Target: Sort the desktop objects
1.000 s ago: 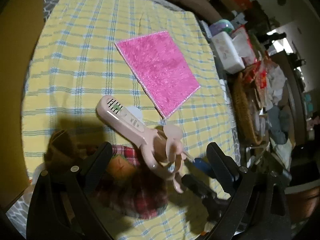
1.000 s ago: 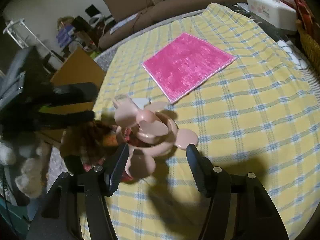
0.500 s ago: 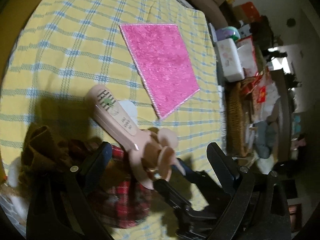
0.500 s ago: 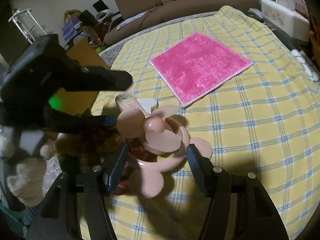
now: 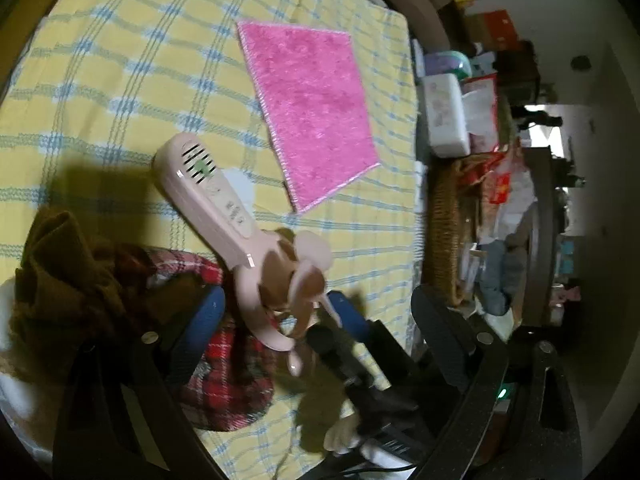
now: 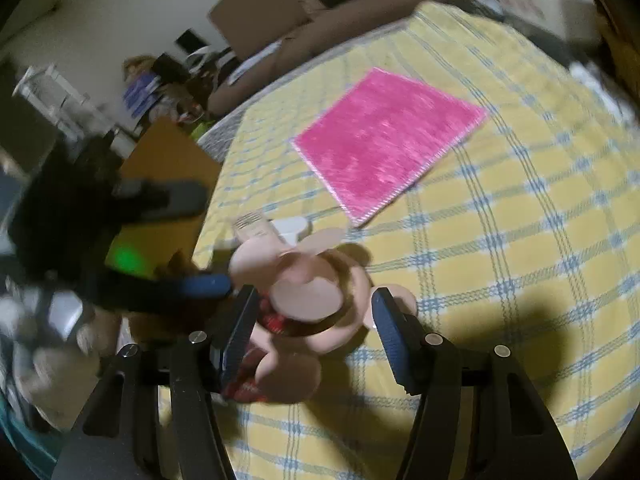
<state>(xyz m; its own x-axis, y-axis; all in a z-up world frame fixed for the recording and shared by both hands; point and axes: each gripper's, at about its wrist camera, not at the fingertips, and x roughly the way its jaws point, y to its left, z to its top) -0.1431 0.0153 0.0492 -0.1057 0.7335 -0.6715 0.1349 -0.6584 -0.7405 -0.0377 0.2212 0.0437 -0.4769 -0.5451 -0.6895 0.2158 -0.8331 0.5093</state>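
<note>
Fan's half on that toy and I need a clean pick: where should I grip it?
Grip the fan by its straight handle, jaws across the narrow width, coming from above. The handle lies flat and clear on the cloth; the blade head overhangs the plush toy.

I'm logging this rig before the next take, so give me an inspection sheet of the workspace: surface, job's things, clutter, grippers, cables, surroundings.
Surface: yellow checked cloth covering the table.
Job's things: pink fan, its head end lifted over a plaid cloth; pink mat lying flat, apart from the fan.
Clutter: brown fabric and a small white item beside the fan.
Grippers: left gripper open, fan head between its fingers; right gripper open around the fan head, contact unclear.
Cables: nothing seen on the surface.
Surroundings: wicker basket, tissue box, sofa.
</note>
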